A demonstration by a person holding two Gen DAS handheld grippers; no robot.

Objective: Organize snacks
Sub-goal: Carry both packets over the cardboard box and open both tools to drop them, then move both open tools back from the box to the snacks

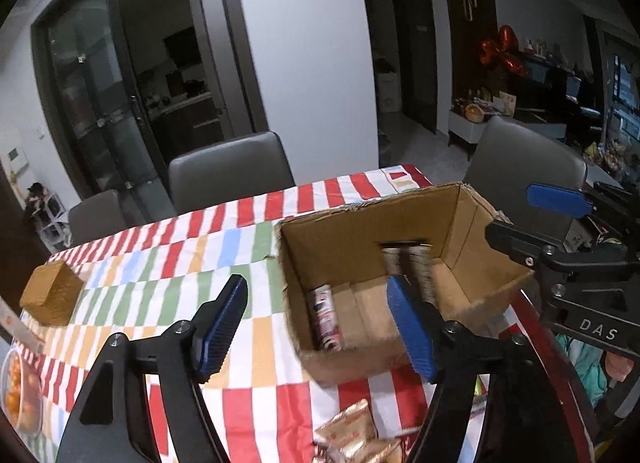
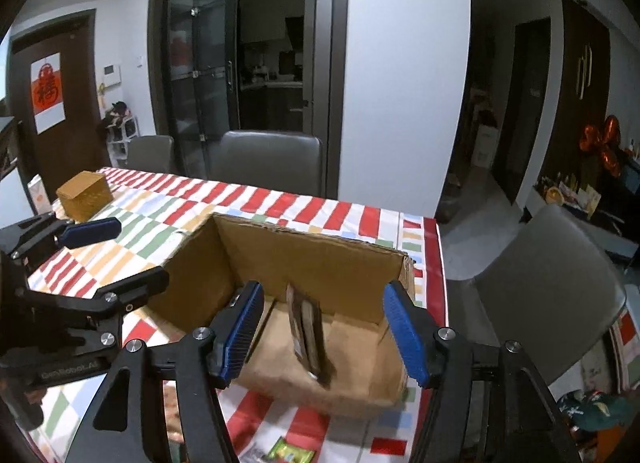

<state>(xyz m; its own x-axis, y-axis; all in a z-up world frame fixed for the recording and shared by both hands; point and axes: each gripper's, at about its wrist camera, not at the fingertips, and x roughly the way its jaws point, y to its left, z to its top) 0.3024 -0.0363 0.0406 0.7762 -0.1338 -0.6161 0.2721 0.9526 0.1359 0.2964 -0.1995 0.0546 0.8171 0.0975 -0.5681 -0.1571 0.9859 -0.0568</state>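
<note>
**Both grippers apart over the carton**

Gold snack packets (image 1: 352, 435) lie cut off at the table's near edge; the left gripper (image 1: 320, 327) and right gripper (image 2: 320, 331) stand parted, gripping nothing — a blurred brown packet (image 2: 308, 335) inside the cardboard box (image 2: 304, 255), a striped one (image 1: 326, 317) at its left wall; beyond, a woven box (image 1: 50, 293) near the tablecloth's (image 1: 200, 255) left edge, grey chairs (image 1: 230, 171) behind.

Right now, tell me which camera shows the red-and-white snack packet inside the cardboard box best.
The left wrist view. There the red-and-white packet stands in plain sight against the near-left inner wall of the cardboard box. In the right wrist view that corner of the box sits behind a gripper finger, so the packet is hidden.
</note>
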